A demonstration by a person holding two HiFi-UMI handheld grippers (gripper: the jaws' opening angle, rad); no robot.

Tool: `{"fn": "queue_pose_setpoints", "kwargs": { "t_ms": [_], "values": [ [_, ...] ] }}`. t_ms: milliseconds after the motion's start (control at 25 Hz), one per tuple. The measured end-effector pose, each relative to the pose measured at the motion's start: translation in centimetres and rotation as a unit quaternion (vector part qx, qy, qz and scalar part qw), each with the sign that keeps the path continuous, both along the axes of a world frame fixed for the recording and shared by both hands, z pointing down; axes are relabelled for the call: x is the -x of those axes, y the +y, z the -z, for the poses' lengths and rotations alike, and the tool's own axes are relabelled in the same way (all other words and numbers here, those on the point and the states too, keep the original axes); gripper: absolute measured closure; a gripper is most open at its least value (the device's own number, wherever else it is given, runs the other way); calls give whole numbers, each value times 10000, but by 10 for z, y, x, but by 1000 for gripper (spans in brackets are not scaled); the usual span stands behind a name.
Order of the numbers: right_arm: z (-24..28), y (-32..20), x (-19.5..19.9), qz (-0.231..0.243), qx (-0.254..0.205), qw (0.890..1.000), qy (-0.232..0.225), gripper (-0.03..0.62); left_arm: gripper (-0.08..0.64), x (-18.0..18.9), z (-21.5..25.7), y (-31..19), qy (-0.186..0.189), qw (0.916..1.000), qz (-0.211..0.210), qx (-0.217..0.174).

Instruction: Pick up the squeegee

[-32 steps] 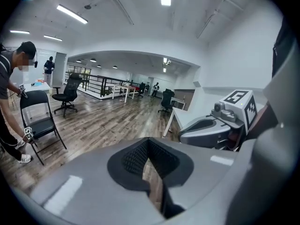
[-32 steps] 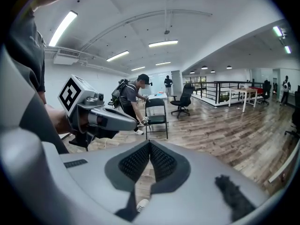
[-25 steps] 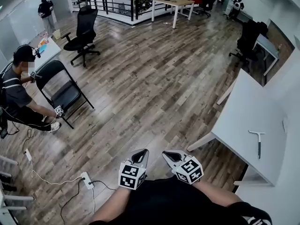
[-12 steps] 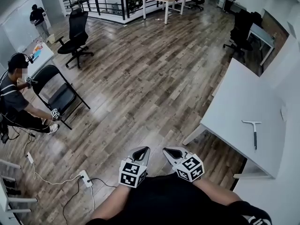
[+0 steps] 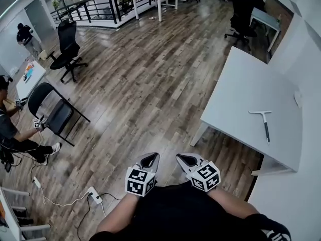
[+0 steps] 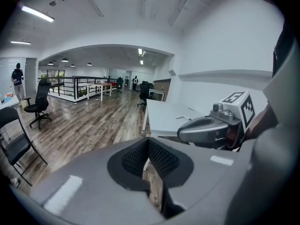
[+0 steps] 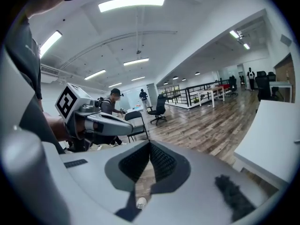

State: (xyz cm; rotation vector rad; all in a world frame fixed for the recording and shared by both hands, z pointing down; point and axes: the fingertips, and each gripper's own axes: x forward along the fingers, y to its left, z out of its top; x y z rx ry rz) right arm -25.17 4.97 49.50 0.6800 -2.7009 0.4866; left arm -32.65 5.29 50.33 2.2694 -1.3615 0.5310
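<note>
one squeegee (image 5: 264, 122) lies flat on the white bench (image 5: 235, 92), far right. it sits fuller in view than a second ago, so i'm closing in. left tongs (image 5: 150, 160) and right tongs (image 5: 183, 159) are clenched, empty, well apart from it.

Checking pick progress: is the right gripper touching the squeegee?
Apart. The head view shows the right gripper over the wood floor, the squeegee lying well away on the white table.
</note>
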Motion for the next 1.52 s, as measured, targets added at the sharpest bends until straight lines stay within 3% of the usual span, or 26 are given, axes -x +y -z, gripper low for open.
{"fn": "queue_pose_setpoints", "kwargs": {
  "t_ms": [440,840,1200,1520],
  "values": [
    [-15,10,-107,-839,81,9964,94,588,552,-109,-11,-5,231,9968,-759,41],
    [-13,20,-200,-1570,108,9875,64,588,552,-204,-9,-4,216,9886,-1489,71],
    [-10,44,-258,-2348,291,9714,-178,588,552,-270,4,5,21,9731,-2305,67],
    [-21,56,-291,-3002,483,9520,-343,588,552,-308,-9,16,-160,9533,-2990,404]
  ]
}}
